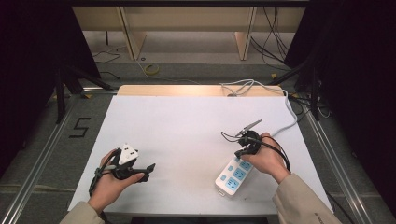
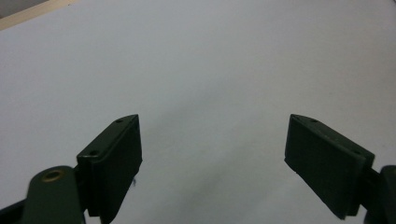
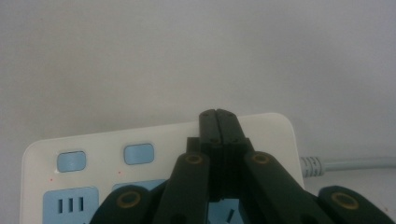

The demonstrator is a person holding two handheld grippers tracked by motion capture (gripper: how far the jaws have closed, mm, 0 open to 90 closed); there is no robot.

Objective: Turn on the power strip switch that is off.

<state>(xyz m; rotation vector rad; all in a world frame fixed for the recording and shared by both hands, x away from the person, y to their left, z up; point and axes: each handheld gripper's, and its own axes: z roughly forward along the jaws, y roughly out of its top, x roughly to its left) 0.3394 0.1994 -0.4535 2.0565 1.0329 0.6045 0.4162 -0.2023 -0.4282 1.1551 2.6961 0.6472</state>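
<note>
A white power strip (image 1: 232,177) with blue sockets lies near the front right of the white table (image 1: 187,126). Its grey cable (image 1: 292,119) runs off to the far right edge. My right gripper (image 1: 240,155) sits over the strip's far end. In the right gripper view its jaws are pressed together, and the right gripper (image 3: 218,115) is shut above the strip (image 3: 271,135), with two blue switch buttons (image 3: 138,154) to the left of it. My left gripper (image 1: 148,171) is held at the front left, pointing right. The left gripper (image 2: 215,121) is wide open over bare table.
A loose loop of grey cable (image 1: 238,86) lies on the table's far edge. Metal frame rails (image 1: 44,149) run along both sides of the table. On the floor are a taped "5" (image 1: 79,127) and a yellow ring (image 1: 151,70).
</note>
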